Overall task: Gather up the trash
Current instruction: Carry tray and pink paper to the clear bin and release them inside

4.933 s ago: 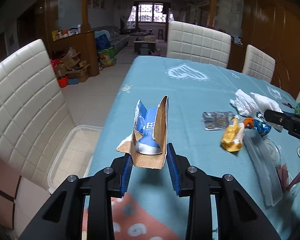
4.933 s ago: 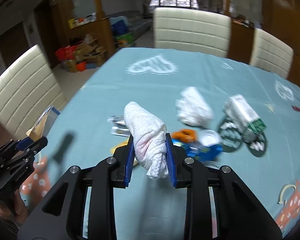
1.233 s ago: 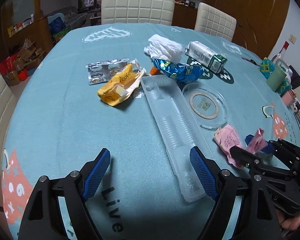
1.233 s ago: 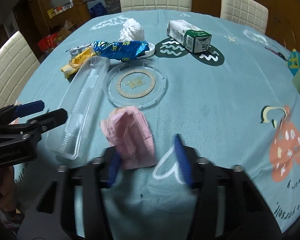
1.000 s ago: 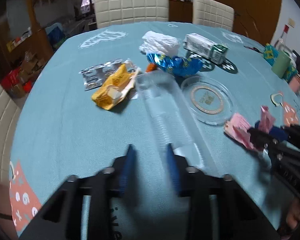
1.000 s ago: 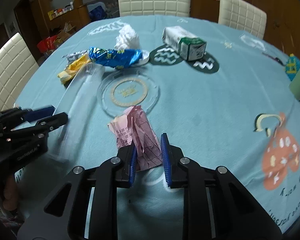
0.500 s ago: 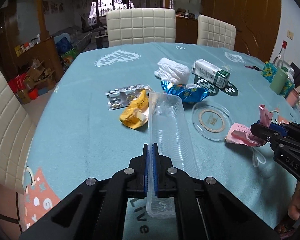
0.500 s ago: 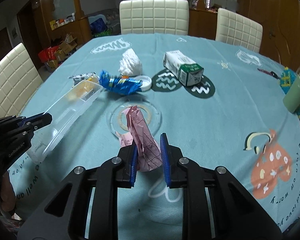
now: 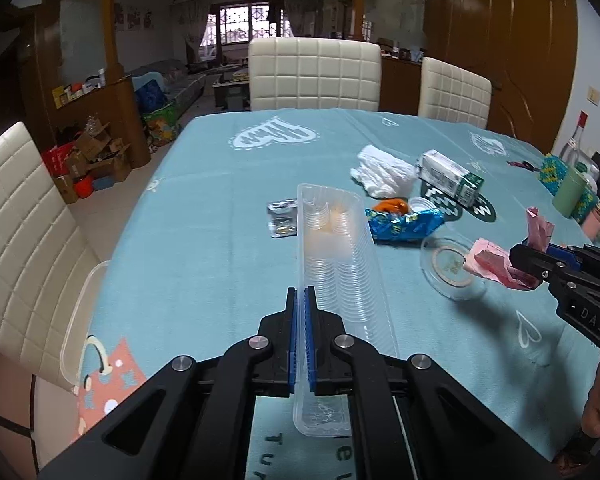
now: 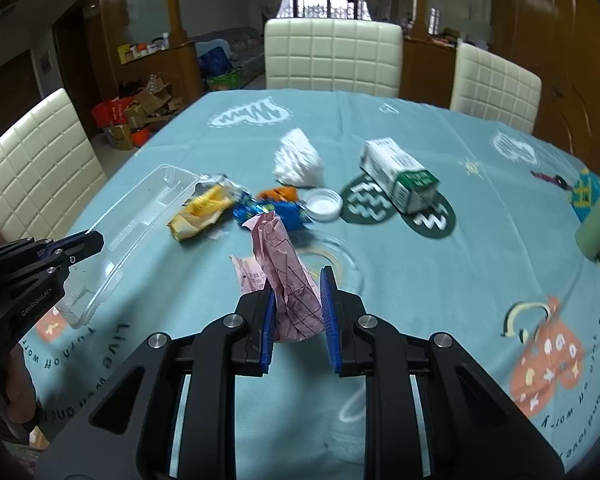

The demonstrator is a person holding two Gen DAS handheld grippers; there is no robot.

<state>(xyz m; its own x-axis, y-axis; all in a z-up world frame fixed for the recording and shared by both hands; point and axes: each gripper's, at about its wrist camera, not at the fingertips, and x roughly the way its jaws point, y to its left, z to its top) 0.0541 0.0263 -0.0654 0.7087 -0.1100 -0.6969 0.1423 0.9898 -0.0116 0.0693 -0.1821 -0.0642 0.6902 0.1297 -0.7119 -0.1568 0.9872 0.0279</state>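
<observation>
Grippers over a teal-clothed dining table [image 9: 204, 248] each carry 1 piece of litter clear of the cloth; the left gripper [image 9: 300, 300] has its blue pads pressed fully together on the thin side wall of a long clear plastic tray [image 9: 340, 264], which juts forward over the table, while the right gripper [image 10: 298, 292] is closed, with only a narrow gap, on a crumpled pink paper [image 10: 288, 276]; the tray's hold looks the riskier, since 1 slick, flexible edge bears the whole length and a swing or tilt could let it slip or twist free; the paper is pinched low and its loose top could tear or pull out; just beyond, a clear round lid [image 10: 332, 264] lies on the cloth, with a yellow wrapper [image 10: 198, 212] and a blue wrapper [image 9: 404, 224] near it, any of which a dipping tray end might sweep; farther on sit an orange scrap [image 10: 278, 193], a white cap [image 10: 322, 204], a blister pack [image 9: 282, 218], a white tissue wad [image 10: 298, 160] and a green-and-white carton [image 10: 400, 178]; only the rim of a clear bin [image 9: 82, 320] shows past the table's left edge, beside a white chair [image 9: 20, 232], so its depth and contents cannot be judged; print on the carton is unreadable, and the person shows only as fingers at the frame edges.
</observation>
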